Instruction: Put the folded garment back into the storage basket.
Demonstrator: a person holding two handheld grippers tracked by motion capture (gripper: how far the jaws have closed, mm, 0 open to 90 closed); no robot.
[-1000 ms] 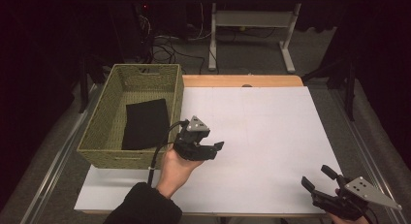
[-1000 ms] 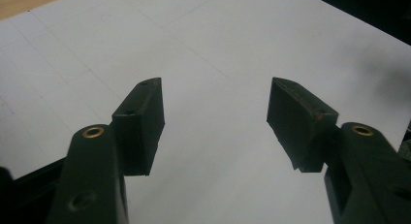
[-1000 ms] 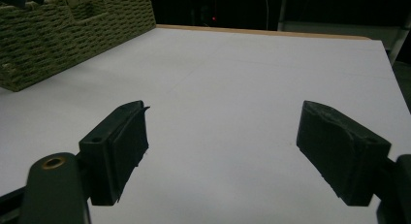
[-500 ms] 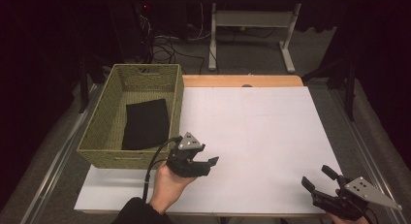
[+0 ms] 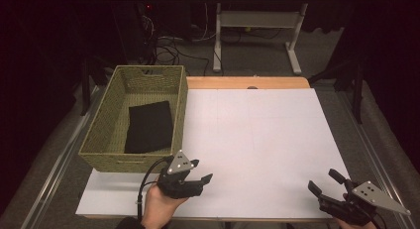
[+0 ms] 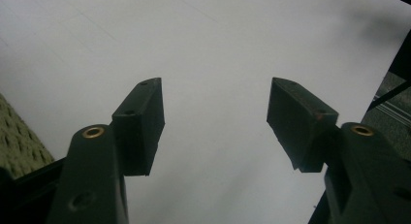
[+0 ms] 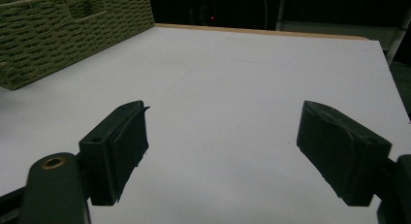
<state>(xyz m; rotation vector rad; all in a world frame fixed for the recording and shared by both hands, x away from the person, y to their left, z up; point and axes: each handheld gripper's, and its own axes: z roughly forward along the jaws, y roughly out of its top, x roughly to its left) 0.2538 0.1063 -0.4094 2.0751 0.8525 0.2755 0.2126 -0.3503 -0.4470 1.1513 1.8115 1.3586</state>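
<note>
Basket: a woven green basket is sitting at the left edge of the white sheet, on the bench; it is the landmark for everything below.
Black cloth: a dark folded cloth is lying flat inside the basket, on its floor, nearer its right wall.
Left gripper: it is hovering just in front of the basket's near right corner, close to the near wall but apart from it, held in a hand coming up from the bottom edge; its fingers are standing moderately apart and gripping nothing, with bare white sheet showing between them in the left gripper view.
White sheet: it is covering the bench to the right of the basket, with a strip of wooden bench top showing beyond its far edge.
Right gripper: it is resting well to the right of the basket, at the sheet's near right corner; its fingers are spreading wide with nothing between them, pointing toward the basket's side.
</note>
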